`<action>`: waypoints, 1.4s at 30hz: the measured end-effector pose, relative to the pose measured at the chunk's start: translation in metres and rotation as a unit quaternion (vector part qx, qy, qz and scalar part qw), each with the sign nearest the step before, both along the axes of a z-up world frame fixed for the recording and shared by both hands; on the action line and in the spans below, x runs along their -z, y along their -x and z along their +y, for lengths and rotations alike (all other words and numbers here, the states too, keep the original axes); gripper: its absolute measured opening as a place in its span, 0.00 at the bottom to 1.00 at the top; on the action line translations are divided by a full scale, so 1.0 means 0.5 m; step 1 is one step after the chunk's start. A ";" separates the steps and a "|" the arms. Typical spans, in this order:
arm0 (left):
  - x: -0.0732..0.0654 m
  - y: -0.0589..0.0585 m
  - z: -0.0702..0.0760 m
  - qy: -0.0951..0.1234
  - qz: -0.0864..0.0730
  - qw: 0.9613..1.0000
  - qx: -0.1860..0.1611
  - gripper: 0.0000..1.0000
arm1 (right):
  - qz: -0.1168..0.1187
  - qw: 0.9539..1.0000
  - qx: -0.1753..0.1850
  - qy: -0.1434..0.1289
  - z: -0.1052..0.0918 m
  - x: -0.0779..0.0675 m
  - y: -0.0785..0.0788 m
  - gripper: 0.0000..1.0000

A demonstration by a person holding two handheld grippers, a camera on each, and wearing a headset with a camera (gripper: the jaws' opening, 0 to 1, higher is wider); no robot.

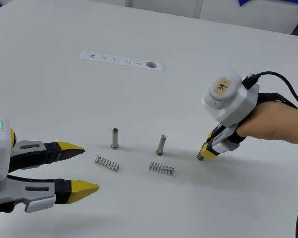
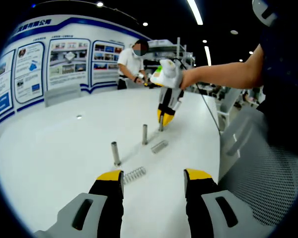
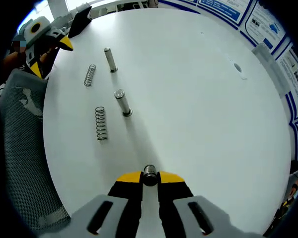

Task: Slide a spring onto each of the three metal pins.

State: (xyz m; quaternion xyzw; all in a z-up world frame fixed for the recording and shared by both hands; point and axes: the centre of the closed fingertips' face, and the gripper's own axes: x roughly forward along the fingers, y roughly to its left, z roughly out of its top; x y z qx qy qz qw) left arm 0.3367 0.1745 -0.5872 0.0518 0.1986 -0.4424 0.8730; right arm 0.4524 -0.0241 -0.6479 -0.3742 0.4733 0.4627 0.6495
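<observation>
Beyond the pins [image 1: 114, 138], a socket strip [image 1: 121, 60].

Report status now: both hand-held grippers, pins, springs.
Left hand-held gripper open, empty. Right hand-held gripper shut on a pin, tip on table. Two pins standing bare, two springs lying beside. Nothing blocks them.

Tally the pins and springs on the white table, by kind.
Metal pins: 3, two standing free and one held upright in the right gripper.
Springs: 2, both lying loose beside the free pins.
Total: 5
</observation>
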 end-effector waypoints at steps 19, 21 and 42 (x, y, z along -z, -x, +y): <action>-0.002 -0.001 -0.004 0.001 -0.002 1.000 0.002 0.50 | -0.006 1.000 0.024 -0.014 -0.041 0.003 0.024 0.18; -0.003 -0.002 -0.006 0.001 -0.003 1.000 0.004 0.50 | -0.001 1.000 0.025 -0.013 -0.044 0.006 0.038 0.18; -0.010 -0.002 -0.017 -0.001 -0.008 1.000 0.013 0.48 | 0.003 0.997 -0.044 -0.062 0.085 -0.013 0.110 0.17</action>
